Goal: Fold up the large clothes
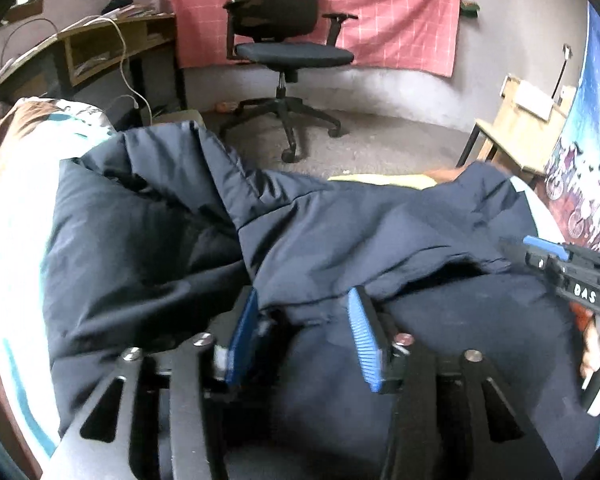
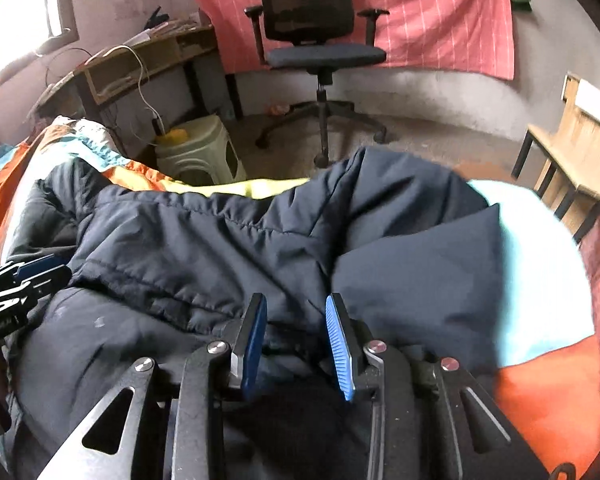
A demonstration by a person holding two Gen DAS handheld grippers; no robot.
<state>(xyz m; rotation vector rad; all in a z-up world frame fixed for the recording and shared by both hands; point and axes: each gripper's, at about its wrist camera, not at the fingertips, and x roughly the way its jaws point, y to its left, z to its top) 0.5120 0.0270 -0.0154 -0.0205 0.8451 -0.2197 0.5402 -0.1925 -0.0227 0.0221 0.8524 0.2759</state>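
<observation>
Jacket (image 1: 340, 232) lies across the bed (image 2: 540, 280); left hand-held gripper (image 1: 304, 336) and right hand-held gripper (image 2: 296, 344) straddle its near edge unclenched, presumably to grasp it for folding.

Both wrist cams sit low, close over jacket (image 1: 340, 232), facing office chair (image 2: 320, 40).

Bed (image 2: 540, 280) under an orange, teal and possibly yellow cover, dark navy padded jacket (image 2: 228, 248) spread directly on it.
</observation>
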